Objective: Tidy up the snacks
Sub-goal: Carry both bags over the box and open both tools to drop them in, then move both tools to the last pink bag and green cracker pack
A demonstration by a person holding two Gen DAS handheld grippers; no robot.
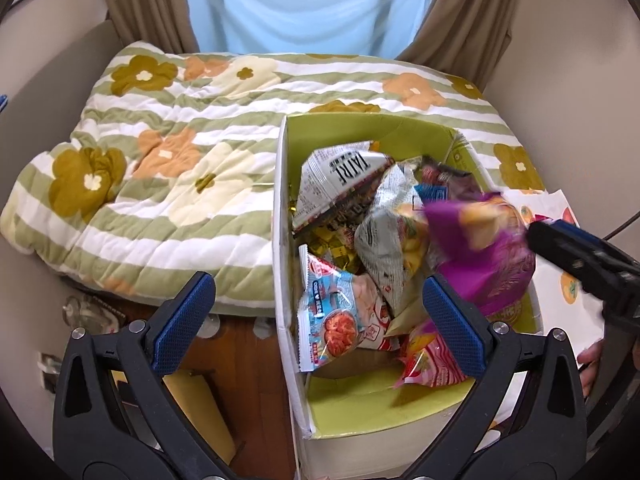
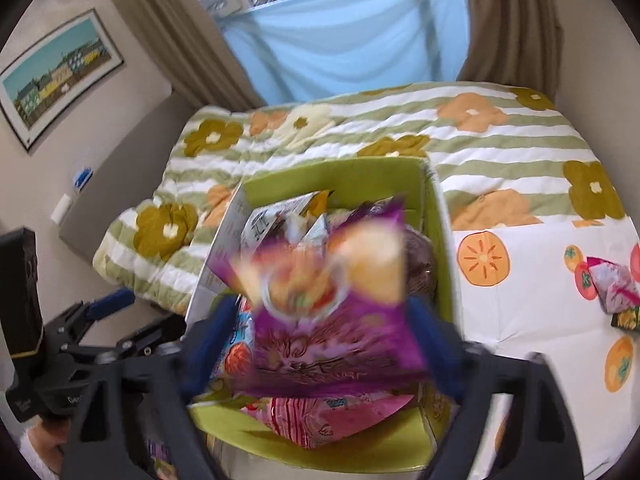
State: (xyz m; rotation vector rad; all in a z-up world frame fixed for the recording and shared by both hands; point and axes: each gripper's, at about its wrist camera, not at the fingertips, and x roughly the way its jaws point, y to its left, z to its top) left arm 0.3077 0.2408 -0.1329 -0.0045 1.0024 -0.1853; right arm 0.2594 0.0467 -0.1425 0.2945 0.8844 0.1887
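Observation:
A green-lined cardboard box [image 1: 360, 412] stands on the bed and holds several snack packets, among them a blue shrimp packet [image 1: 340, 316] and a silver bag [image 1: 344, 184]. A purple snack bag [image 2: 328, 308], blurred by motion, sits between the fingers of my right gripper [image 2: 324, 336] just above the box [image 2: 436, 216]; the jaws are wide apart and I cannot tell whether they touch it. The same bag shows in the left wrist view [image 1: 484, 248]. My left gripper [image 1: 316, 320] is open and empty over the box's near left wall.
A floral striped quilt [image 1: 160, 168] covers the bed left of and behind the box. A white sheet with orange fruit prints [image 2: 520, 300] lies to the right, with a pink packet [image 2: 612, 284] on it. Wooden floor [image 1: 236, 360] lies below left.

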